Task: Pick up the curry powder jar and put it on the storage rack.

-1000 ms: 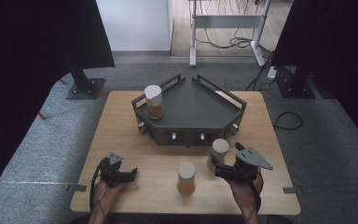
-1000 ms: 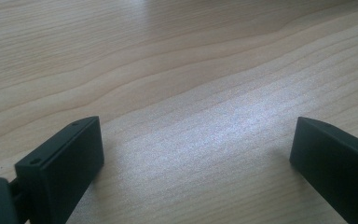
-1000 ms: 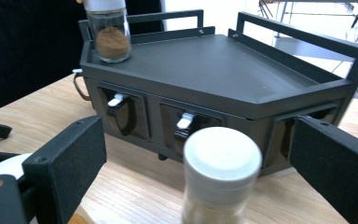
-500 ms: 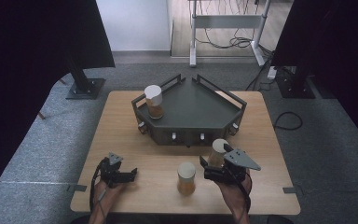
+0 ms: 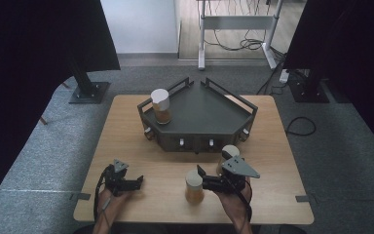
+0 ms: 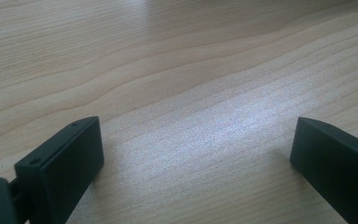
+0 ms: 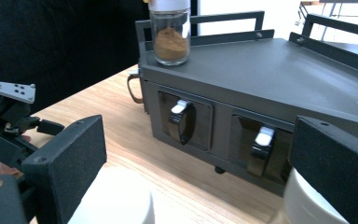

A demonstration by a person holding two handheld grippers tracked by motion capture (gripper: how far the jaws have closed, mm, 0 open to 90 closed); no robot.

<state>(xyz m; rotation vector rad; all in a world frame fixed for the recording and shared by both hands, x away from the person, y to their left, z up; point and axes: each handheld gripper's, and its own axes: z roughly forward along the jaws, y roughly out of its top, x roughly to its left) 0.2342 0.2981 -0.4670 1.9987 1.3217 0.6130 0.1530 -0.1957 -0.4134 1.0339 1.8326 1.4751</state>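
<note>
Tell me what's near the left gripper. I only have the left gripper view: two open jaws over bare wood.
Observer: The left gripper is at the front left of the table. The nearest thing is a white-lidded spice jar, standing upright off to its right.
Operator: Where's the right gripper?
Observer: The right gripper is right beside that spice jar, jaws open, not closed on it.
Operator: Any more jars?
Observer: A second jar stands just behind the right gripper, in front of a dark rack.
Operator: Anything on the rack?
Observer: A third jar of brown powder stands on its top, at the left corner.
</note>
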